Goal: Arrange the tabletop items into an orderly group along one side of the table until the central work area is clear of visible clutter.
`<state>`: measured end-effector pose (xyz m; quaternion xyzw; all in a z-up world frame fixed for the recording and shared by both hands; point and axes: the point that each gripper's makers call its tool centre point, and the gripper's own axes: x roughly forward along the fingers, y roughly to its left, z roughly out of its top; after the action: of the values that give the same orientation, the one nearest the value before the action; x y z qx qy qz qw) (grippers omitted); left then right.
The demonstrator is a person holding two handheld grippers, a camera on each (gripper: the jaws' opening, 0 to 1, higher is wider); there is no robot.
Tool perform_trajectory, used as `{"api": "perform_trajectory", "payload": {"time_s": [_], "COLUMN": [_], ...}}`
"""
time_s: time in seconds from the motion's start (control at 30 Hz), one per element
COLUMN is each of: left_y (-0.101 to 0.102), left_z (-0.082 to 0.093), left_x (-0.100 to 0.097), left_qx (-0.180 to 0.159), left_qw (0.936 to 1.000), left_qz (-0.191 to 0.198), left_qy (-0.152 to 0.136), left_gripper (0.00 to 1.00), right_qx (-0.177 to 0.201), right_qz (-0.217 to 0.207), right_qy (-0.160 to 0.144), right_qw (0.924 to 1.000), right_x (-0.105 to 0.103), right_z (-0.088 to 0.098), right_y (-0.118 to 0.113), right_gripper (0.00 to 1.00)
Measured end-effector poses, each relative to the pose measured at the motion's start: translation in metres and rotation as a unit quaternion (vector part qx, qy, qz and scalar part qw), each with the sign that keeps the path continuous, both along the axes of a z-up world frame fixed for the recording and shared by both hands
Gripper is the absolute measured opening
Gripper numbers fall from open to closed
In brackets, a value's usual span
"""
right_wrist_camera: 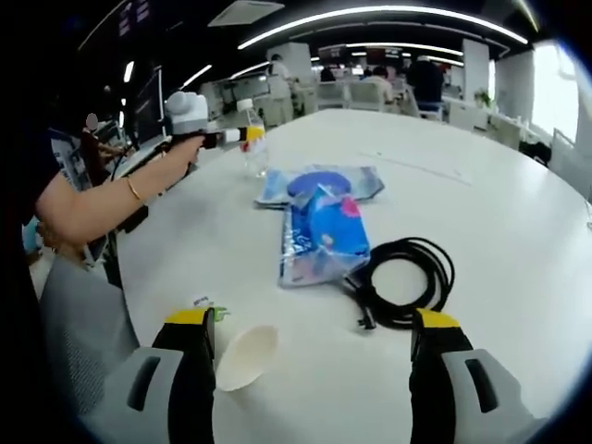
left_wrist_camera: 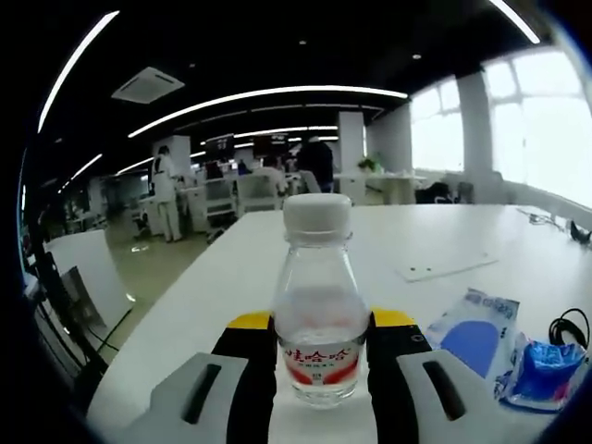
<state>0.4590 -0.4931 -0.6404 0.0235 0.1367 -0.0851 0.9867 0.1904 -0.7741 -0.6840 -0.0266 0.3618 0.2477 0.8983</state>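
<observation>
— Between the left gripper point(left_wrist_camera: 321, 356) jaws stands the water bottle point(left_wrist_camera: 319, 305), pinched near the table point(left_wrist_camera: 222, 277) edge.
— So it needs setting down there. And the right gripper point(right_wrist_camera: 314, 351)?
— Spread wide, over the paper cup point(right_wrist_camera: 246, 357), beside the black cable point(right_wrist_camera: 407, 282) and blue packets point(right_wrist_camera: 319, 236); cup next, I'd say.

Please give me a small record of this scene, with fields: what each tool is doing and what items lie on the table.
left tool: jaws on both sides of the water bottle, closed against it
bottle state: upright, white cap on, red label
right tool: open, holding nothing, above the table
near right tool: white paper cup lying on its side by the left jaw
centre of table: two blue plastic packets, one partly over the other
cable: black cable coiled beside the packets
far side: flat white sheet
</observation>
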Motion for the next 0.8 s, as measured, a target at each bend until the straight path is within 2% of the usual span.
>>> {"api": "perform_trajectory", "payload": {"time_s": [0.43,0.5,0.63,0.73,0.77,0.8], "left_y": [-0.002,-0.001,-0.005,-0.008,-0.009,-0.013], "left_z": [0.000,-0.002,0.002,0.002,0.003,0.004], "left_x": [-0.004,-0.005,-0.005,-0.008,-0.010,-0.013], "left_qx": [0.000,0.019,0.024,0.020,0.015,-0.017], "left_qw": [0.9999,0.9997,0.9996,0.9997,0.9998,0.9998], "left_qz": [0.012,0.017,0.016,0.013,0.009,0.010], "left_qy": [-0.004,0.001,-0.009,-0.003,-0.002,0.004], "left_gripper": [0.37,0.38,0.58,0.66,0.67,0.69], "right_qx": [0.007,0.007,0.008,0.014,0.016,0.017], "right_qz": [0.004,0.003,-0.004,-0.009,-0.010,-0.011], "right_qy": [-0.003,-0.003,-0.006,-0.011,-0.012,-0.014], "right_qw": [1.0000,1.0000,0.9999,0.9998,0.9997,0.9997], "right_x": [0.002,0.001,0.003,0.005,0.006,0.008], "right_z": [0.000,0.000,0.002,0.005,0.006,0.008], "right_y": [0.007,0.006,0.003,0.002,0.002,0.001], "right_gripper": [0.85,0.85,0.85,0.85,0.85,0.86]}}
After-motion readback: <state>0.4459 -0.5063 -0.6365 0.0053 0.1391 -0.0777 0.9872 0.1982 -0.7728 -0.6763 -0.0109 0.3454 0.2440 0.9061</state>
